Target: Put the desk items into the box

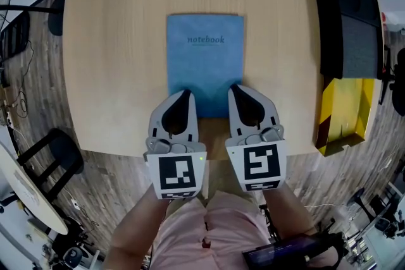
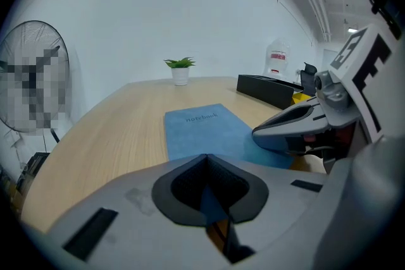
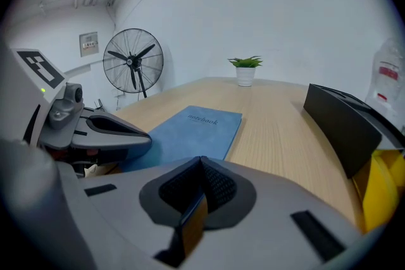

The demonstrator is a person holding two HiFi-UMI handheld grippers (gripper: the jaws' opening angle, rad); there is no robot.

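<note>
Both with fingers closed and empty, left gripper and right gripper sit over the blue notebook.

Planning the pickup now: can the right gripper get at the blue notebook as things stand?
Likely yes: the right gripper is over the near edge of the notebook, with nothing between them. Its jaws are together, so they must open first.

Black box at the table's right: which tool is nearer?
Right. The right tool is at the notebook's near-right corner, toward the box; the left tool is at its near-left corner, farther away.
</note>
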